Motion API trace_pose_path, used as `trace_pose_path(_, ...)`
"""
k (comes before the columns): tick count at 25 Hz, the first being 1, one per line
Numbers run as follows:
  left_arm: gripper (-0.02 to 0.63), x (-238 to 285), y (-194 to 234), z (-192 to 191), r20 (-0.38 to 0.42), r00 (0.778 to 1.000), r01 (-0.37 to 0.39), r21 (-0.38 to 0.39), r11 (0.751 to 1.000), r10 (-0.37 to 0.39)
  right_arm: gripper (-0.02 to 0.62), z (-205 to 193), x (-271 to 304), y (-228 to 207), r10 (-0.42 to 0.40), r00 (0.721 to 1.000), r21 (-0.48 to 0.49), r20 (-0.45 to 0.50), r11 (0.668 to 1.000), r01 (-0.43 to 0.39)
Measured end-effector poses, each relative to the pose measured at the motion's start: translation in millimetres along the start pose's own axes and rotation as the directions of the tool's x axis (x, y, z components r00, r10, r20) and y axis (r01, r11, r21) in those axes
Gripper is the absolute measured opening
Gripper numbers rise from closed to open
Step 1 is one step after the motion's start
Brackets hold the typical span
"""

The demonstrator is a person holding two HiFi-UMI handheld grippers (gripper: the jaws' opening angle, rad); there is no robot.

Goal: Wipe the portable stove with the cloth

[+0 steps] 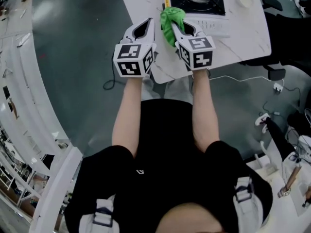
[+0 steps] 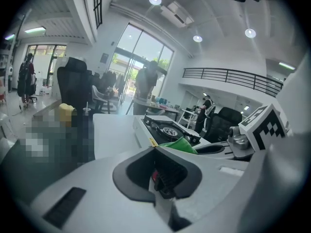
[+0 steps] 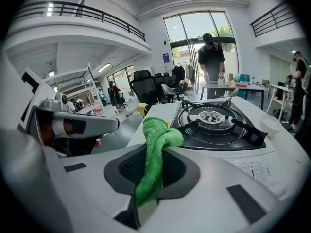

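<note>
A: Our right gripper (image 1: 182, 28) is clamped tight on the green cloth (image 3: 154, 149), with the loose folds bunched above its jaws. Our left gripper (image 1: 144, 28) is closed on nothing, at the white table's (image 1: 243, 35) left edge.

B: The portable gas stove (image 3: 214, 123) sits just beyond the cloth. We judge wiping hasn't begun.

A: We'd lower until the bunch lies flat on the top plate, then sweep around the pan supports without snagging.

B: Left could steady the stove body.
</note>
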State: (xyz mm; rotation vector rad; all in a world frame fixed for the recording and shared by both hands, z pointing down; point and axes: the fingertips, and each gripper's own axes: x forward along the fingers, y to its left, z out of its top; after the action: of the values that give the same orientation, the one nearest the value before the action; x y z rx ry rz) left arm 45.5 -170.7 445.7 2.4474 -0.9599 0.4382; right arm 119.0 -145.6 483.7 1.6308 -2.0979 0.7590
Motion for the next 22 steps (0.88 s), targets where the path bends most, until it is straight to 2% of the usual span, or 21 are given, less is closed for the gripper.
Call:
trace_pose_path(5,-0.002,11.7,-17.3,6.9,-0.005,1.000,0.016,0.043,0.999,-0.016,0.038,-1.5,-8.8,-19.9,-0.014,1.000,0.036,-0.001,0.999,0.015)
trace_pose_path(22,-0.002,48.2,-76.9,-3.0,-0.039,0.996,0.081,0.059,0.995,-0.079,0.038,-27.5,-58.9,-107.0,-0.145,0.989,0.140,0.014,0.980,0.141)
